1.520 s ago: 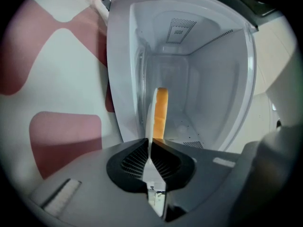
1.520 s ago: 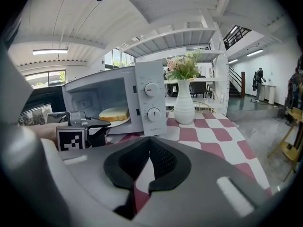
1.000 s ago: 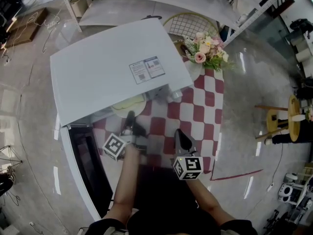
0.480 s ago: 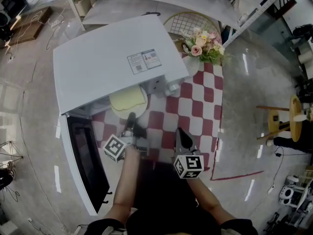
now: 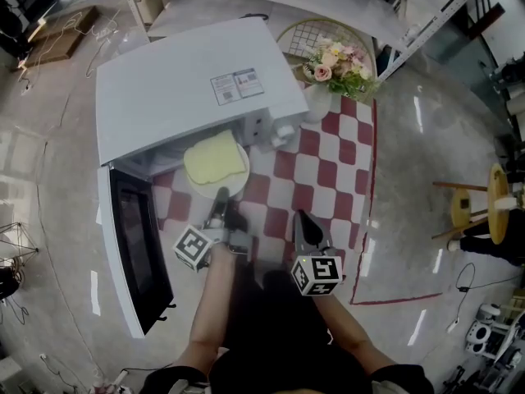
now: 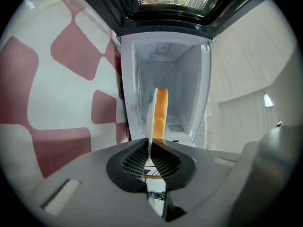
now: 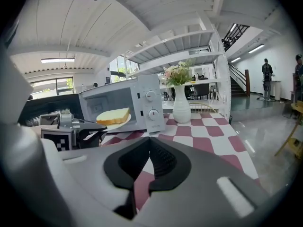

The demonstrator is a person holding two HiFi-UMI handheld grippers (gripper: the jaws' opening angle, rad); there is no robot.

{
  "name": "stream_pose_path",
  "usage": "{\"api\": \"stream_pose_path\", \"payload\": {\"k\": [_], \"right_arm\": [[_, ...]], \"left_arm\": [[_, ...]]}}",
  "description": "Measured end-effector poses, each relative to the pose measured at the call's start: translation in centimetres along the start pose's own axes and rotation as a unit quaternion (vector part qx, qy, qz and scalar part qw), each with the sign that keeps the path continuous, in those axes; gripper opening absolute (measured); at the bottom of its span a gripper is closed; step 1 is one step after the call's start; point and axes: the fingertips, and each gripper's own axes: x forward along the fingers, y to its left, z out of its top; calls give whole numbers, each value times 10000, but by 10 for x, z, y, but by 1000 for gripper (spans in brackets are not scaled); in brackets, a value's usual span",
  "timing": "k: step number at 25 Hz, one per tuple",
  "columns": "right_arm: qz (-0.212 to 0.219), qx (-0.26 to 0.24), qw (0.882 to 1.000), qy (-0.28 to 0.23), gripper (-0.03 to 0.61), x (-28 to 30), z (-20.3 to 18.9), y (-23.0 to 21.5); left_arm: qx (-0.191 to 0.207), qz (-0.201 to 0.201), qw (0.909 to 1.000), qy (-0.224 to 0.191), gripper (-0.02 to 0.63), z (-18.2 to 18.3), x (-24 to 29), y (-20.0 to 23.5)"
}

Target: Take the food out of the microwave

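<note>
Between the nearly closed jaws of the left gripper point(image 6: 147, 148) the rim of a plate point(image 5: 236, 187) is pinched. The bread point(image 5: 213, 158) on it lies at the mouth of the microwave point(image 5: 180, 89), partly out. The right gripper point(image 7: 149, 145) is closed and empty. The step in hand seems to be the pulling out; next, the plate needs a level carry onto the table point(image 5: 328, 179).

Left gripper point(image 5: 220, 199) level, clamped on plate point(image 5: 238, 184) rim, right gripper point(image 5: 300, 218) closed, tilted down
</note>
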Motion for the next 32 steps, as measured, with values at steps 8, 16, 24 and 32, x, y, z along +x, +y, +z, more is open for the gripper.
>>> {"api": "stream_pose_path", "payload": {"k": [8, 16, 24, 32], "right_arm": [[223, -59, 9997, 45, 2, -22, -9, -7], [331, -101, 9994, -3, 2, -42, -10, -15], [357, -70, 9993, -55, 2, -58, -13, -23], [368, 13, 9993, -106, 2, -71, -18, -32]], "left_arm": [[-5, 134, 9998, -138, 25, -20, -29, 9], [6, 156, 9996, -245, 25, -40, -50, 12], [-171, 112, 9994, -267, 25, -62, -65, 10], [-148, 82, 9996, -222, 25, -81, -78, 8]]}}
